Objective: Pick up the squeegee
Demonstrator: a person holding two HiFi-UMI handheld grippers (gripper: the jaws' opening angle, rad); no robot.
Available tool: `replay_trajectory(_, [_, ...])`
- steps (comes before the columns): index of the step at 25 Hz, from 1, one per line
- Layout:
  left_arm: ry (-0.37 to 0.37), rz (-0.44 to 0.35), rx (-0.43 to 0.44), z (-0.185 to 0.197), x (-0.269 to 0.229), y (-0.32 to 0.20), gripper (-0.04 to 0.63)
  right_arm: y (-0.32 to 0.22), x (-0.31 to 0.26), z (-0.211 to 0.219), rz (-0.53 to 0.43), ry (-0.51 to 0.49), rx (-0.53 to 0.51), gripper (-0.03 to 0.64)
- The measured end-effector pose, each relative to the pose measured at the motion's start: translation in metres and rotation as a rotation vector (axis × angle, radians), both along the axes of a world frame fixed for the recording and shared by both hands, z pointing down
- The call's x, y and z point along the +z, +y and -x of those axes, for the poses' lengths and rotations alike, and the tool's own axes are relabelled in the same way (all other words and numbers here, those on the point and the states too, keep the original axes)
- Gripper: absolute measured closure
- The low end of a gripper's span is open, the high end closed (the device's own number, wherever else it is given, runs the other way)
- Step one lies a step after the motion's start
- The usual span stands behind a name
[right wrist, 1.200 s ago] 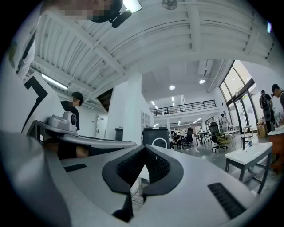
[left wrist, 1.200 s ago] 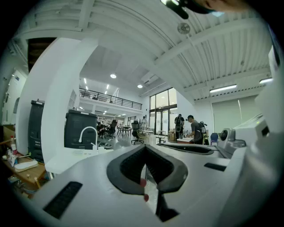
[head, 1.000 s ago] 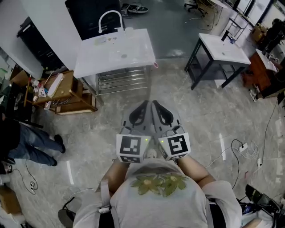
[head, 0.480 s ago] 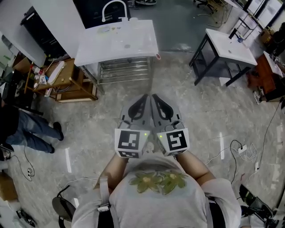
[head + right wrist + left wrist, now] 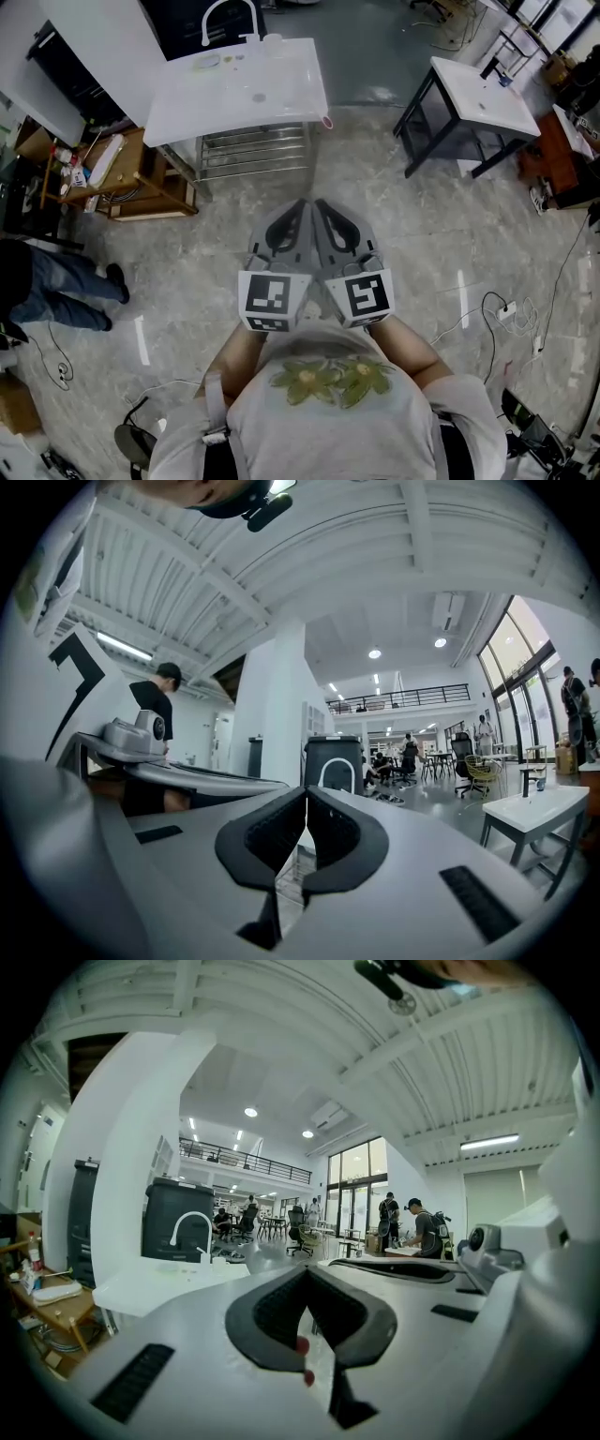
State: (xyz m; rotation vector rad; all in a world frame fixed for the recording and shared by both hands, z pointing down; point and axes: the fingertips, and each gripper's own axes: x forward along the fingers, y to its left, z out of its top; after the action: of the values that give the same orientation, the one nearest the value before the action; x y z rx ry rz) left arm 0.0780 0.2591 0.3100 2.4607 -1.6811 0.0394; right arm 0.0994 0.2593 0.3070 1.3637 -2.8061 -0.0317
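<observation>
Moved: the bystander's legs (image 5: 52, 286) at the left have drifted nearer the picture's edge. Your two grippers have kept their side-by-side pose in front of your chest and sit slightly farther forward in the head view.

Left gripper (image 5: 300, 204): its fingers are closed tip to tip and hold nothing.

Right gripper (image 5: 321, 204): its fingers are also pressed together at the tips, with nothing between them. It sits just beside the left one, both pointing toward the sink table.

Sink table (image 5: 281, 103): white top, well ahead of your grippers, with a curved faucet (image 5: 225, 19) at its far edge and a steel rack (image 5: 258, 155) beneath.

Squeegee: you cannot pick it out. A few small items (image 5: 208, 62) lie on the sink table near the faucet, too small to identify.

Wooden shelf unit (image 5: 141, 178): left of the sink table.

Second white table (image 5: 487, 98): on dark legs, far right.

Cables (image 5: 506, 309): lying on the floor at the right.
</observation>
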Motion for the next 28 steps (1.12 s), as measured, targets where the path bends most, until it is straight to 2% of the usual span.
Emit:
replay_trajectory(5, [-0.004,0.017,0.032,0.005,0.006,-0.047,0.588,-0.046,0.006,0.006,0.024,0.015,0.008,0.594])
replay_trajectory(15, [-0.008,0.058,0.073,0.041,0.019,-0.143,0.588,-0.143,0.019,0.042,0.063,0.047,0.035,0.594])
replay_trajectory(28, [-0.008,0.112,0.113,0.081,0.047,-0.226,0.588,-0.226,0.05,0.082,0.119,0.122,0.117,0.594])
